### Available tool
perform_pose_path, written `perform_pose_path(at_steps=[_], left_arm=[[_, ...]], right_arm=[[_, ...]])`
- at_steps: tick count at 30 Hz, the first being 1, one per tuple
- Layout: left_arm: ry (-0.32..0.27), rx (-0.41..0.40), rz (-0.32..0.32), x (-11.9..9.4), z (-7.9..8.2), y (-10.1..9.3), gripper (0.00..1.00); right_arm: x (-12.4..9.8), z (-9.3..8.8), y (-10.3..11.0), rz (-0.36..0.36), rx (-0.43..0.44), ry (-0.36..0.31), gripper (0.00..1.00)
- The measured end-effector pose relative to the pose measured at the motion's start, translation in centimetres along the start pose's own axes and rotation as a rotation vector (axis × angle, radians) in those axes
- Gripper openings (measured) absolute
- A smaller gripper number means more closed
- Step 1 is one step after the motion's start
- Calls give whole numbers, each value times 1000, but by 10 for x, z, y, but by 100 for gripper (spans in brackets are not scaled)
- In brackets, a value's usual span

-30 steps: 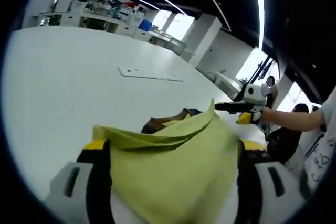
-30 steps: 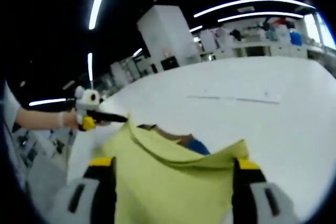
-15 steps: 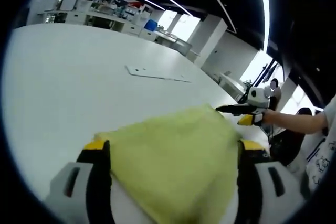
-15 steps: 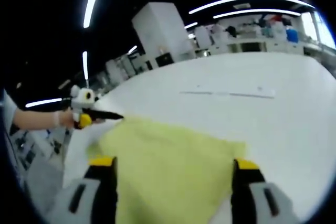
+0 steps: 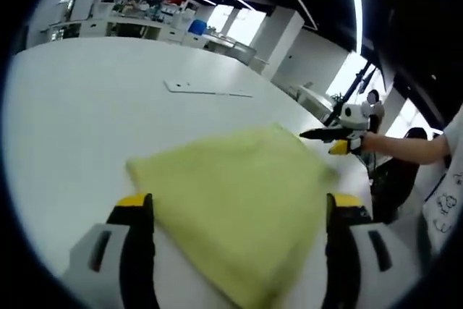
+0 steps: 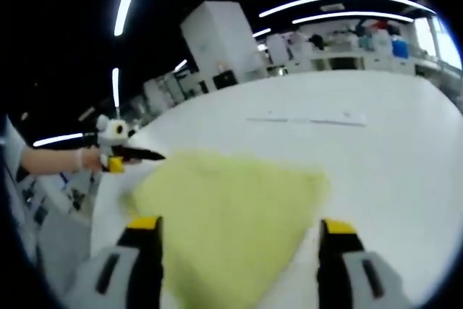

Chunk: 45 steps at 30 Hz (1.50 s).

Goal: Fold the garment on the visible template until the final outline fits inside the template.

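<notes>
Both tools show their jaws spread wide with nothing pinched: your left tool (image 5: 235, 215) and your right tool (image 6: 239, 240) each frame the garment (image 5: 231, 197) without gripping it. A second ago the yellow-green cloth was raised between the jaws, with brown and blue layers showing beneath the lifted flap; half a second ago it was coming down, and it now lies flat on the bench (image 5: 79, 99) as a single smooth panel covering those layers. Your judgement should be that one fold has just been laid and released. In the left gripper view the right tool (image 5: 340, 135) sits just beside the far corner of the cloth; in the right gripper view the left tool (image 6: 119, 151) holds near the opposite corner. The template outline under the cloth cannot be made out, so fit remains unconfirmed. A thin flat strip (image 5: 206, 90) lies farther off on the white bench. Beyond are ceiling strip lights, white columns and cluttered workstations.
</notes>
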<state>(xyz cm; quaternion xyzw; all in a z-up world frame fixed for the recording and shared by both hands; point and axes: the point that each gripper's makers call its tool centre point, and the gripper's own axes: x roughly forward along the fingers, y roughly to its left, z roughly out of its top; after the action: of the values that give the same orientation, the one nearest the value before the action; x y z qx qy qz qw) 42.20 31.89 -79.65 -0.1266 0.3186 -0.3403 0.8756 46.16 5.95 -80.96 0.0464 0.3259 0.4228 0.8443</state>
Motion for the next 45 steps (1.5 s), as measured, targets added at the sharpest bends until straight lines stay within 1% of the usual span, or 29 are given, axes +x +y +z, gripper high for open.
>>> perform_pose_path(at_steps=[2, 3, 6, 7, 10, 14, 16, 17, 19, 23, 25, 27, 29, 31, 32, 33, 34, 35, 36, 38, 42, 45], left_arm=[[2, 2, 2, -5, -4, -6, 96], [13, 14, 0, -8, -8, -7, 95], [25, 24, -1, -17, -13, -4, 94], [30, 33, 2, -19, -16, -6, 94], [40, 41, 3, -26, -24, -13, 93], [44, 42, 4, -37, -37, -18, 91], [49, 40, 6, -40, -43, -20, 89], [46, 27, 7, -43, -47, -21, 89], [23, -9, -6, -47, -50, -25, 89], [22, -7, 24, -54, -59, -31, 87], [10, -27, 26, -57, -61, -33, 87], [8, -34, 25, -59, -64, -35, 84], [8, -34, 35, -61, -68, -33, 80], [3, -40, 38, -63, -71, -28, 75], [1, -45, 40, -64, -73, -27, 73], [-1, -54, 39, -64, -75, -27, 70], [-1, -58, 41, -64, -76, -30, 68], [-4, -63, 44, -64, -77, -30, 65], [-21, -78, 44, -64, -76, -31, 63], [-28, -93, 51, -64, -78, -26, 59], [-33, -102, 57, -61, -81, -34, 49], [-35, -111, 55, -61, -82, -30, 44]], right_arm=[[-7, -5, -2, -8, 3, 4, 88], [-13, -9, 1, -11, 10, 1, 88], [-23, -14, 3, -16, 25, -6, 88], [-26, -17, 4, -19, 26, -5, 88], [-33, -21, 3, -21, 33, -5, 87], [-42, -26, 12, -14, 49, -23, 88], [-44, -27, 11, -12, 50, -24, 87], [-46, -30, 15, -11, 46, -22, 87], [-49, -34, 18, -7, 45, -18, 87], [-55, -41, 22, 2, 42, -5, 83], [-58, -47, 23, 3, 46, 8, 82], [-57, -47, 21, 3, 48, 8, 81], [-60, -48, 23, 6, 52, 6, 79], [-61, -50, 27, 12, 55, 5, 75], [-62, -51, 29, 19, 56, 8, 70], [-62, -52, 30, 29, 56, 11, 61], [-62, -54, 33, 45, 66, 22, 56], [-63, -56, 34, 44, 68, 26, 53], [-63, -59, 35, 44, 65, 29, 52], [-64, -64, 35, 39, 62, 36, 51], [-65, -68, 38, 34, 80, 38, 43], [-65, -70, 39, 35, 90, 38, 35]])
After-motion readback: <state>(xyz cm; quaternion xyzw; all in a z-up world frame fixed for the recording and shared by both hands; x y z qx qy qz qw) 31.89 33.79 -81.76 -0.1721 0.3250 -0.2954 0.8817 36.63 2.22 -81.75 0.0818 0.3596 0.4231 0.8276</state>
